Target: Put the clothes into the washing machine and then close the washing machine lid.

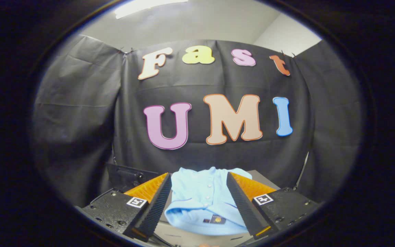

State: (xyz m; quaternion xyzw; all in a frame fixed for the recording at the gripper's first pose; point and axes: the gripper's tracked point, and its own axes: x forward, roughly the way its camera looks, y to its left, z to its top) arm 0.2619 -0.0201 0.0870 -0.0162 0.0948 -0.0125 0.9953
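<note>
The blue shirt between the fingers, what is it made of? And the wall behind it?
The blue shirt, lying between the open gripper fingers, looks like soft knit cloth, maybe cotton: matte, gently folded, with small buttons down the front. The wall looks like thin black fabric with a faint sheen: it hangs in creases and folds.

The polo shirt was plain light blue with white buttons; a small dark patch bore an orange emblem near its hem.

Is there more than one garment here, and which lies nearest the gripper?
Just one: the light blue buttoned shirt, lying between the open gripper's fingers.
</note>
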